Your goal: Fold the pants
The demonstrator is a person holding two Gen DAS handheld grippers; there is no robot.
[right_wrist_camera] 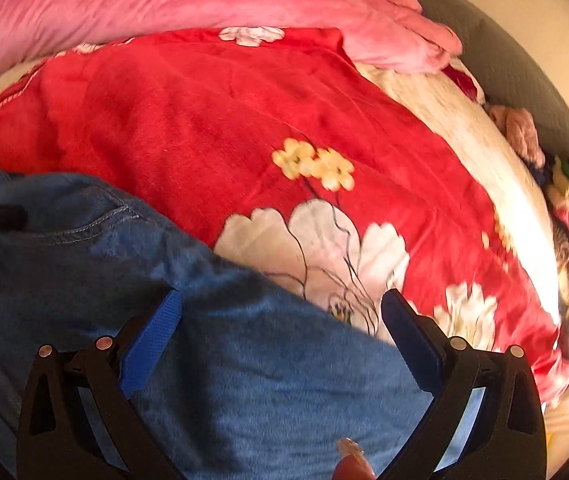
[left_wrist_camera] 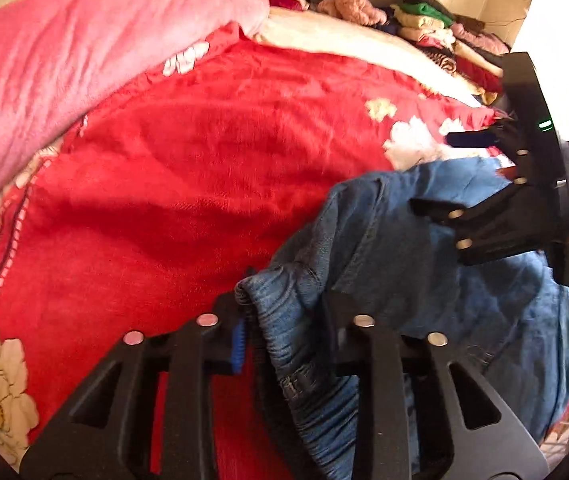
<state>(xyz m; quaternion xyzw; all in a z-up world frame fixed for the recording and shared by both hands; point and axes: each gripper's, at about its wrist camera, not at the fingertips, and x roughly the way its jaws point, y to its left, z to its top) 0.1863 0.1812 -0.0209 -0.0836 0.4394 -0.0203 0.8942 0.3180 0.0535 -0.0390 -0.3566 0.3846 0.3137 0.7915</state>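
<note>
We see the blue denim jeans [left_wrist_camera: 424, 280] lying rumpled on a bed, over a red blanket [left_wrist_camera: 188, 168] printed with white and yellow flowers. In the left wrist view the jeans fill the 4 to 6 o'clock part of the picture; in the right wrist view they spread from 9 o'clock down to 6 o'clock, with a stitched pocket seam showing near 9 o'clock. The cloth is faded mid-blue, creased, with a gathered, ribbed-looking edge bunched up near the left tongs.

The left tongs [left_wrist_camera: 280, 332] stand nearly together, clamped on that bunched edge of the jeans, and the denim rises in a fold between their black fingers, against the blue pad.

The right tongs [right_wrist_camera: 284, 332] stand wide apart over the flat denim, their blue pads [right_wrist_camera: 152, 340] on either side of it and pressing nothing. In the left wrist view we also see them at 3 o'clock, above the far part of the jeans.

A pink quilt [left_wrist_camera: 84, 52] lies along the bed from 9 to 12 o'clock in that same view, and a pile of folded clothes [left_wrist_camera: 440, 36] sits at 1 o'clock by the wall.
</note>
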